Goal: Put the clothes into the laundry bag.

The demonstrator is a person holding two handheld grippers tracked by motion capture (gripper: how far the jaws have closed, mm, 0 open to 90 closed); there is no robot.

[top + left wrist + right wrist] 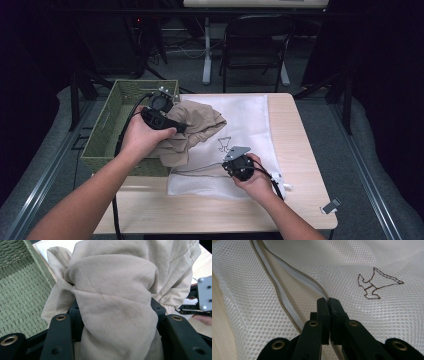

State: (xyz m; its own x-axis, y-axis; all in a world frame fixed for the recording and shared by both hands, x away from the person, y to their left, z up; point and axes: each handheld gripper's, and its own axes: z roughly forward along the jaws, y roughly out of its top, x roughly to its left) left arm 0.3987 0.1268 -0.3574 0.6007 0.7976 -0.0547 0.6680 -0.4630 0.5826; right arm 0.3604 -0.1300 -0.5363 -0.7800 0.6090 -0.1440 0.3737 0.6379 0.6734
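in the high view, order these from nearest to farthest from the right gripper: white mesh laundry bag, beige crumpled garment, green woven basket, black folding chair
1. White mesh laundry bag: directly under the right gripper, which pinches its zipper edge.
2. Beige crumpled garment: up and left, on the bag.
3. Green woven basket: farther left, at the table's edge.
4. Black folding chair: beyond the table, at the top.

Each black claw (328, 300) has 2 jaws with brass-ringed screw holes, a black cable and bare forearms behind.
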